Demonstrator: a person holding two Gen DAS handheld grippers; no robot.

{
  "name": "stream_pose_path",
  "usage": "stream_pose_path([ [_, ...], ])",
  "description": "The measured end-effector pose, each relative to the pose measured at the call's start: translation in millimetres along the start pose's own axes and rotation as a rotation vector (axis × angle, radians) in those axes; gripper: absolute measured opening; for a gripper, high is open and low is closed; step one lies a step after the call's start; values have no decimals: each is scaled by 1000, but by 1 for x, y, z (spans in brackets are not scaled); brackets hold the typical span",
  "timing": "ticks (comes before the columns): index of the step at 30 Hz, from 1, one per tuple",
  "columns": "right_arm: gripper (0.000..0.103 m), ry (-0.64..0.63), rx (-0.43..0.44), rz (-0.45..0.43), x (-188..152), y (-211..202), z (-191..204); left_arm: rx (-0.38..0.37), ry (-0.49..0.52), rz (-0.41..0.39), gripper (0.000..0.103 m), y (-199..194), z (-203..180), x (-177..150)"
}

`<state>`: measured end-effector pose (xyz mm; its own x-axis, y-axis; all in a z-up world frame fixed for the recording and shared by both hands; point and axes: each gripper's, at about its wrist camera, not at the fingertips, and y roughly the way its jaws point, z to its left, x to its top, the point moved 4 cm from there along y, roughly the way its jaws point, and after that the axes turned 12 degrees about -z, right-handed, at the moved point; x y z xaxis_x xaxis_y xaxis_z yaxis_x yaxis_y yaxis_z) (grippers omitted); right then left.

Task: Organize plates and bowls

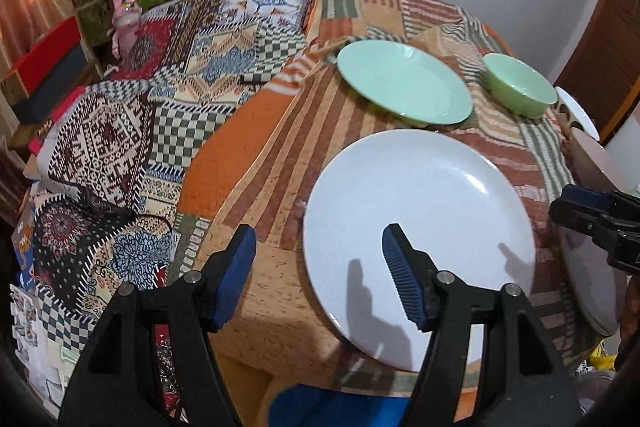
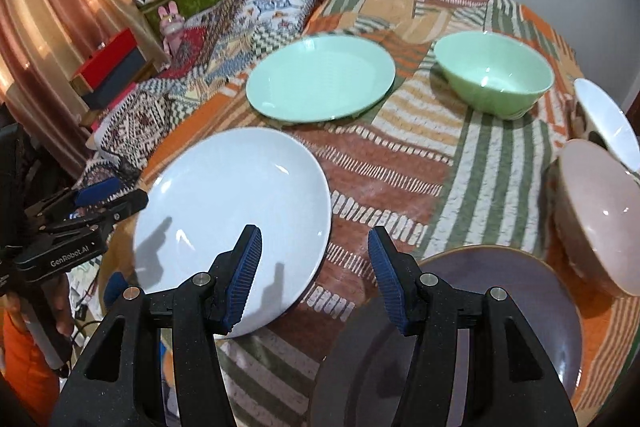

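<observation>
On tablecloth: white plate | both claws apart, nothing gripped

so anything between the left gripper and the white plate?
Nothing visible. The left gripper is open over the white plate's near-left rim, with only bare tablecloth beside it.

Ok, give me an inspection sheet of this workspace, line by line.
Surface: table under striped orange, green and white cloth.
Job's things: white plate near front; green plate and green bowl behind; purple plate at front right; pink bowl and white bowl at right edge.
Clutter: nothing seen on the table.
Grippers: left gripper and right gripper both open, empty, above the plates.
Cables: nothing seen.
Surroundings: patterned blanket, curtain, pink toy rabbit, boxes.
</observation>
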<state>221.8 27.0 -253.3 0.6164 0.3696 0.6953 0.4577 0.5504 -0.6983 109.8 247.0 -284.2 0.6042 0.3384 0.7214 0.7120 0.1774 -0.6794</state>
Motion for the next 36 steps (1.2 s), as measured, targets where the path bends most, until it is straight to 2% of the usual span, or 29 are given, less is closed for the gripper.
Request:
stream_pose_path([
  [4,52,17,2,55,-5,15,-1,-13,-27,28,65,10,8,-8],
  [14,37,3,-42,104,-6,34,-5,-23,3,16,64,20,7,-19],
  [18,31,-7,-44,133,-8,40,-4,-42,8,35,49,23,5,-23],
  [23,30,-9,-29,153,-10,46,-2,-71,-6,39,42,23,5,-24],
  [25,30,-4,-11,164,-11,49,0,-85,-11,42,38,23,4,-24],
  [26,30,-4,-2,169,-11,50,1,-104,-14,47,32,23,2,-24],
  [28,27,-8,10,174,-12,53,5,-104,-8,50,31,22,0,-24],
  [36,27,16,4,159,-11,49,7,-91,6,66,31,20,-3,-21],
])
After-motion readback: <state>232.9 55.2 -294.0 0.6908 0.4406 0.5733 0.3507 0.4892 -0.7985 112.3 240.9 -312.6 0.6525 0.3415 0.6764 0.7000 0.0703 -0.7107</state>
